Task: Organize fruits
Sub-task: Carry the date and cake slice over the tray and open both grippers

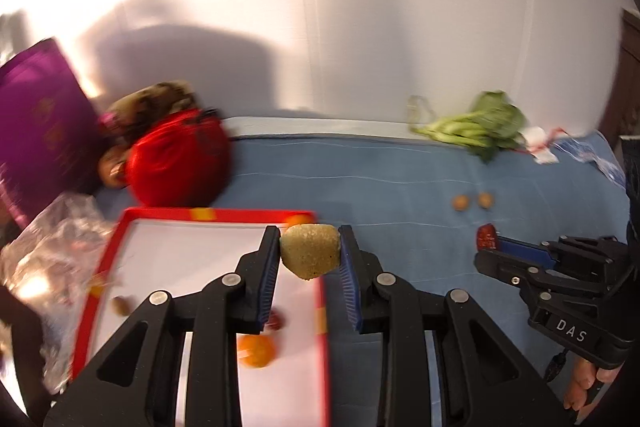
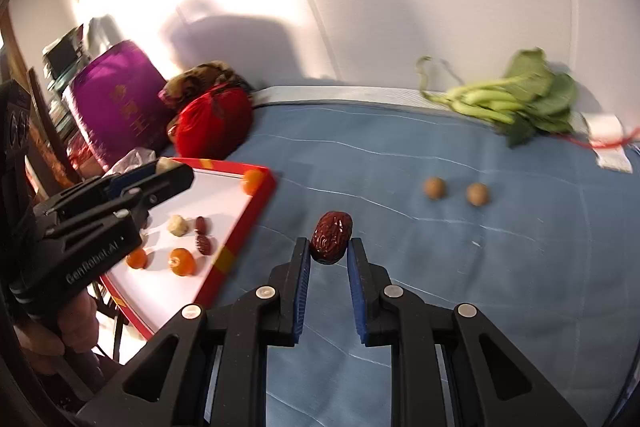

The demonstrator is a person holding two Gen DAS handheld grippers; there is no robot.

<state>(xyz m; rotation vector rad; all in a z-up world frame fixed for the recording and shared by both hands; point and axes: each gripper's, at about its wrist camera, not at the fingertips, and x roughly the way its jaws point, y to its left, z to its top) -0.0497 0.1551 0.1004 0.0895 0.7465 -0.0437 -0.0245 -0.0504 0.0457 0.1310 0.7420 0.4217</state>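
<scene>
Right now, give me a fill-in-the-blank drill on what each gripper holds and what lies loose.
The left gripper is clamped on a ____ lump.
The right gripper pinches a dark red ____.
On the blue cloth lie ____ small brown round fruits.

Missing: yellowish; date; two

Your right hand-held gripper [image 1: 490, 247], seen from the left wrist camera, carries the white letters "DAS" on a black block at the rear of its body, just above your fingers. Your left hand-held gripper [image 2: 170, 169], seen from the right wrist camera, has "GenRobot.AI" printed in pale letters along the side of its black body, near your hand. The purple box [image 2: 120, 107] leaning at the back left bears gold characters on its face, but they are too blurred to read. No other writing is legible.
</scene>
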